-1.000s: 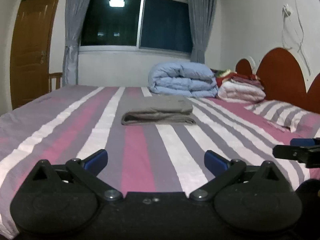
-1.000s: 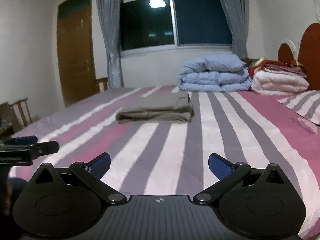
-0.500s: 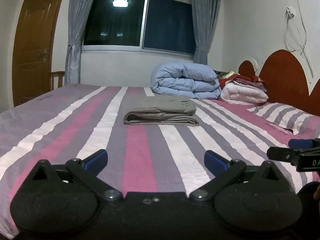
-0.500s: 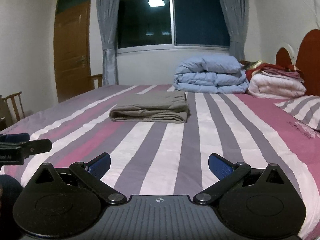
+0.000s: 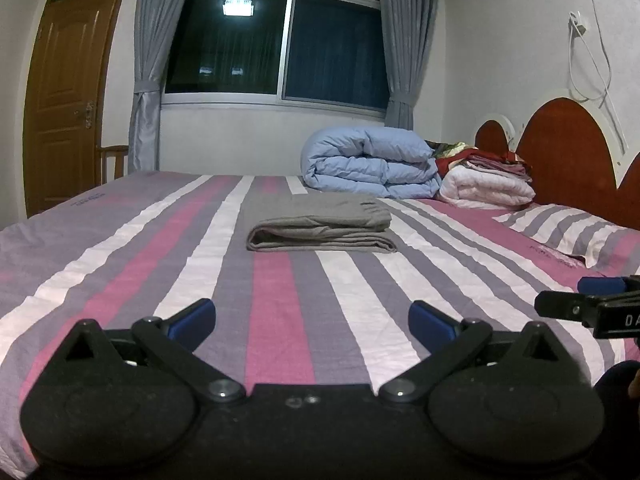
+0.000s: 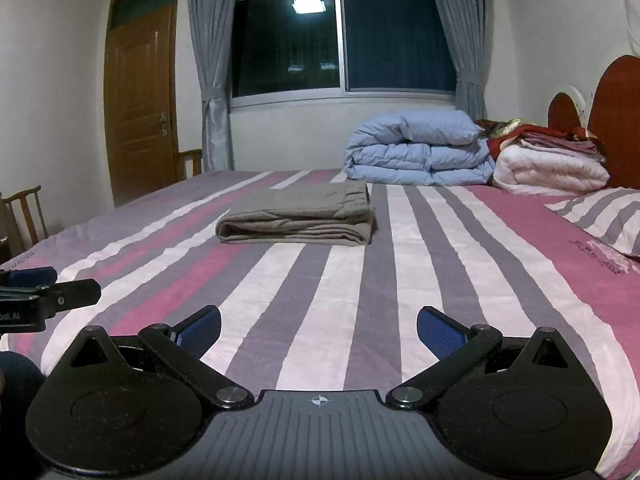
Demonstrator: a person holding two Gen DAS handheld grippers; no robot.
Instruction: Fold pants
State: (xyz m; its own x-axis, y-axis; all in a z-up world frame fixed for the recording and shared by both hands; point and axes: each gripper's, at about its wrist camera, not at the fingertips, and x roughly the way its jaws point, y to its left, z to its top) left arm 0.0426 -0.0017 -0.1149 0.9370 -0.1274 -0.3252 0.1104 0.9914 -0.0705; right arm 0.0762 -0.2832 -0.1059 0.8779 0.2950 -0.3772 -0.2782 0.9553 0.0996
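Grey pants [image 5: 320,222] are folded into a flat rectangular stack in the middle of the striped bed [image 5: 272,300], rolled fold edge facing the cameras, waistband on the right side of the stack in the right wrist view. Left gripper [image 5: 312,316] has its jaws spread wide with nothing between the 2 blue pads [image 5: 192,316], well short of the pants. Right gripper [image 6: 319,326] is in the same condition: jaws wide apart, gripping nothing, held above the sheet and well apart from the stack. Each gripper's tip shows at the edge of the other's view, so the 2 sit side by side at the near bed edge. Behind the pants: folded blue duvet [image 5: 368,164], white and red bedding pile [image 5: 486,184], striped pillow [image 5: 568,232] by the red headboard [image 5: 564,148]. Dark window [image 6: 344,36], grey curtains, wooden door [image 6: 140,100] on the left.
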